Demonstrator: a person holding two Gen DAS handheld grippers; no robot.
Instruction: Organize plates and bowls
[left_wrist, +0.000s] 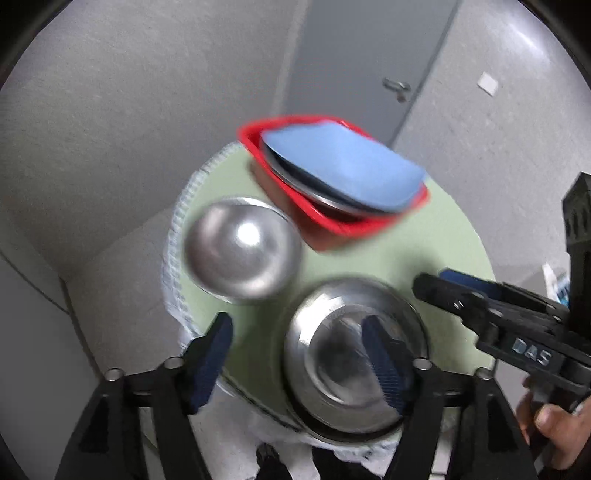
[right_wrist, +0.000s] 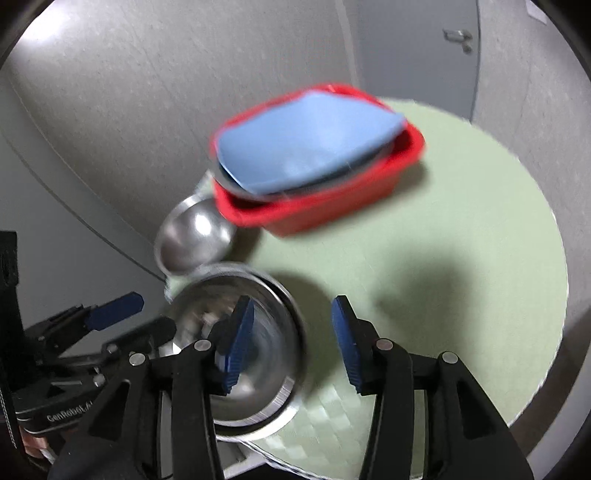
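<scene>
Red rectangular plastic bin (right_wrist: 321, 206): ahead of both tools, already holding a pale blue squarish plate (right_wrist: 306, 147) over a steel dish whose rim alone shows.

Small round steel bowl (left_wrist: 242, 251): loose on the round green-topped table (right_wrist: 461, 258), ahead-left of the left gripper (left_wrist: 299, 354).

Nested round steel bowls (left_wrist: 354, 358): directly beneath both tools, near table edge.

Left gripper: spread wide, holding nothing. Right gripper (right_wrist: 295, 343): likewise released, one pad over the stack's rim.

Judged partly done; loose bowls remain to be binned.

Shiny metal bowls (left_wrist: 242, 251), glossy red plastic tub (left_wrist: 332, 221), matt green tabletop (right_wrist: 461, 258).
</scene>
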